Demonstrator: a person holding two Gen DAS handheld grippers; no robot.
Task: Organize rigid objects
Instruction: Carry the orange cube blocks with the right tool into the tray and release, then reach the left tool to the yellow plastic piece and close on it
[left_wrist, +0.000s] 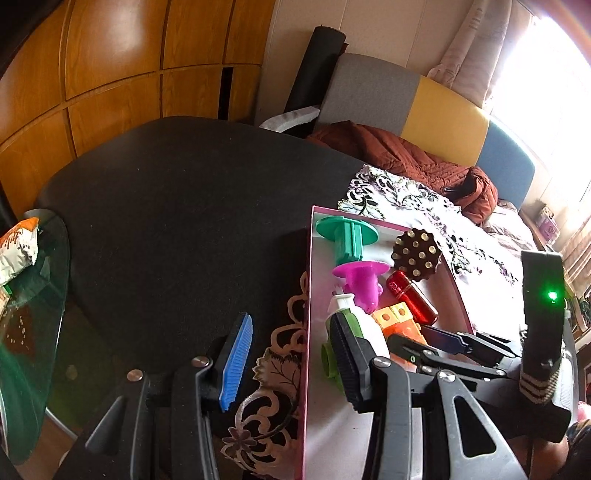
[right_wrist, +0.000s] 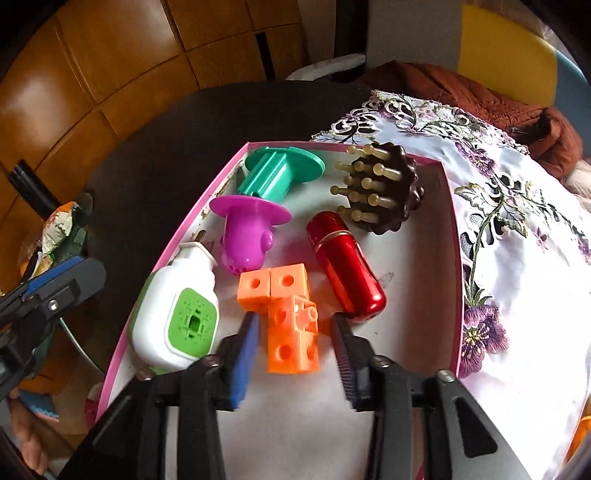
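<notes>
A pink-rimmed white box (right_wrist: 452, 258) holds a green spool (right_wrist: 280, 170), a magenta funnel-like piece (right_wrist: 247, 229), a brown pegged brush (right_wrist: 384, 188), a red metal cylinder (right_wrist: 347, 266), a white-and-green plug-in device (right_wrist: 177, 314) and a cluster of orange cubes (right_wrist: 291, 343). My right gripper (right_wrist: 295, 319) straddles the cubes, which rest on the box floor; a gap shows at each pad, so it is open. My left gripper (left_wrist: 290, 319) is open astride the box's left wall (left_wrist: 309, 280), its black finger (left_wrist: 347, 362) in front of the plug-in device (left_wrist: 341, 304).
The box lies partly on a floral cloth (right_wrist: 517, 240) over a round black table (left_wrist: 184, 203). A glass side table (left_wrist: 37, 332) with a snack packet (left_wrist: 18, 247) stands at the left. A rust quilt (left_wrist: 406, 155) and wooden cupboards (left_wrist: 110, 74) are behind.
</notes>
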